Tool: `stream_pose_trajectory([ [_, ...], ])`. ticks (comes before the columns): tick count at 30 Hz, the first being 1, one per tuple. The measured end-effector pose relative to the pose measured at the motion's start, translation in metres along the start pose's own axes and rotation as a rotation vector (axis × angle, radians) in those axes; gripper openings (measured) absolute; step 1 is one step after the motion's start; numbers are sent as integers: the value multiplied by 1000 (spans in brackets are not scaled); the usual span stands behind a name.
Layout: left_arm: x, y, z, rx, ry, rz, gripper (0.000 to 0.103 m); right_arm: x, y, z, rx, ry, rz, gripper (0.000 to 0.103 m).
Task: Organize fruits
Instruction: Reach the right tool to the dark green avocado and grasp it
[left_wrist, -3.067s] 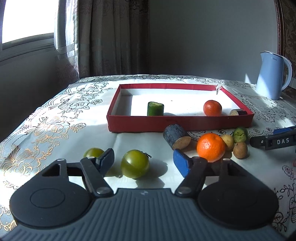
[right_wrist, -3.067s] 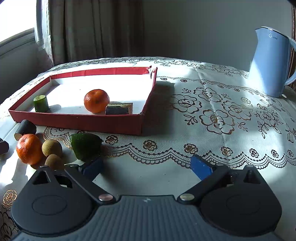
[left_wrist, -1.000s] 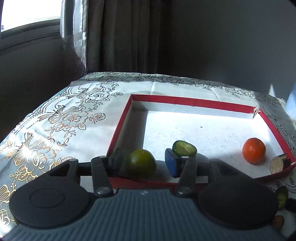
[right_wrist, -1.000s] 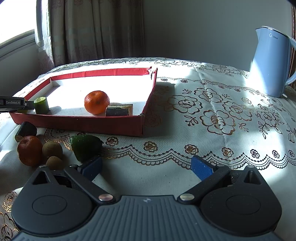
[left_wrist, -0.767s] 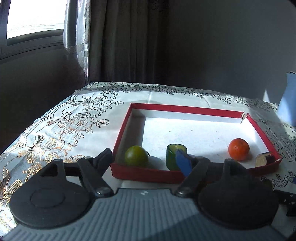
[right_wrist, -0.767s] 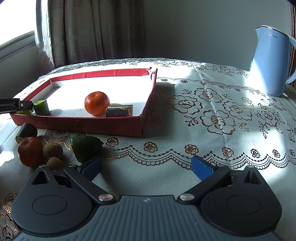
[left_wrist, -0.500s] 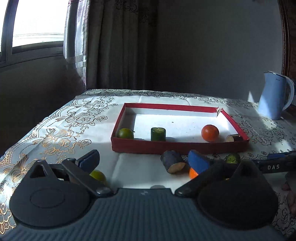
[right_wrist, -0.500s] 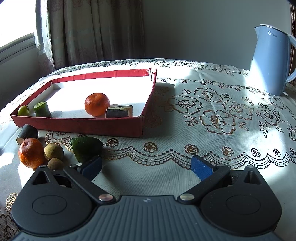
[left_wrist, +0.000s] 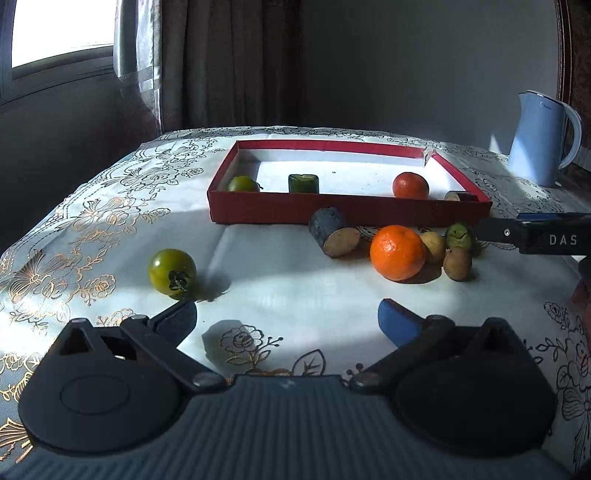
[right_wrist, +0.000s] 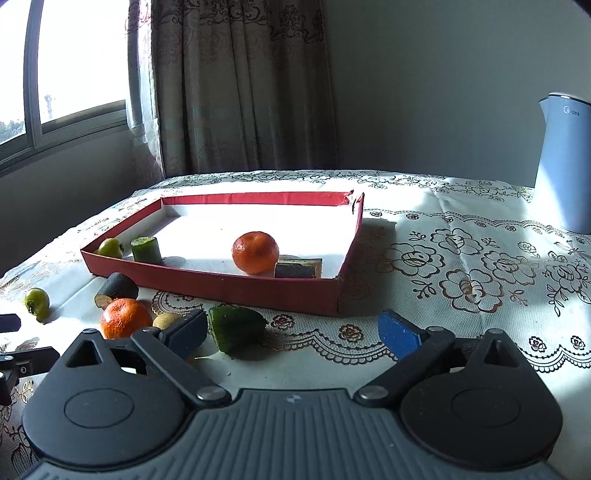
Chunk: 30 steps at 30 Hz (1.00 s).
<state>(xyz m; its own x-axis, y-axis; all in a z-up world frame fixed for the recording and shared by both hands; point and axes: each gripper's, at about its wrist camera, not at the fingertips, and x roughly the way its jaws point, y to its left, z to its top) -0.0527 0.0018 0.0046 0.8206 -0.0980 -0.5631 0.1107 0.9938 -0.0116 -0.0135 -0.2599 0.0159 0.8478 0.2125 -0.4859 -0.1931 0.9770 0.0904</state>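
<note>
A red tray (left_wrist: 347, 212) (right_wrist: 236, 286) holds a green tomato (left_wrist: 242, 183), a cucumber piece (left_wrist: 303, 183), an orange (left_wrist: 410, 185) and an eggplant slice (left_wrist: 460, 195). On the cloth before it lie a second green tomato (left_wrist: 172, 272), an eggplant chunk (left_wrist: 333, 236), an orange (left_wrist: 398, 252), two small brown fruits (left_wrist: 457, 263) and a green piece (right_wrist: 236, 328). My left gripper (left_wrist: 286, 319) is open and empty, just behind and to the right of the loose tomato. My right gripper (right_wrist: 291, 330) is open and empty, with the green piece just inside its left finger.
A light blue kettle (left_wrist: 541, 138) (right_wrist: 565, 162) stands at the back right. A floral lace cloth (right_wrist: 461, 266) covers the table. Curtains and a window are behind on the left. The table's left edge drops off near the loose tomato.
My left gripper carried a green tomato into the tray's left corner, opened, and drew back low over the cloth near the second tomato. My right gripper rose and tilted up slightly, staying open.
</note>
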Motion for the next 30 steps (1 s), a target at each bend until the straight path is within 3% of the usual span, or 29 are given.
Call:
stream_pose_trajectory([
  [4, 1, 3, -1, -19, 10, -9, 103, 10, 14, 2, -70, 41, 33, 74],
  [9, 0, 5, -2, -34, 11, -18, 103, 17, 19, 5, -83, 63, 54, 67],
  [12, 0, 5, -2, -37, 10, -19, 103, 27, 19, 9, -78, 101, 85, 56],
  [15, 0, 6, -2, -43, 12, -24, 103, 35, 18, 10, -71, 132, 98, 54],
  [18, 1, 7, -1, -48, 18, -29, 103, 36, 18, 9, -69, 143, 101, 40],
  [24, 2, 9, -2, -56, 24, -34, 103, 31, 16, 9, -54, 111, 104, 39],
  [30, 2, 8, -1, -51, 28, -28, 103, 10, 16, 30, -38, -10, 95, 39],
])
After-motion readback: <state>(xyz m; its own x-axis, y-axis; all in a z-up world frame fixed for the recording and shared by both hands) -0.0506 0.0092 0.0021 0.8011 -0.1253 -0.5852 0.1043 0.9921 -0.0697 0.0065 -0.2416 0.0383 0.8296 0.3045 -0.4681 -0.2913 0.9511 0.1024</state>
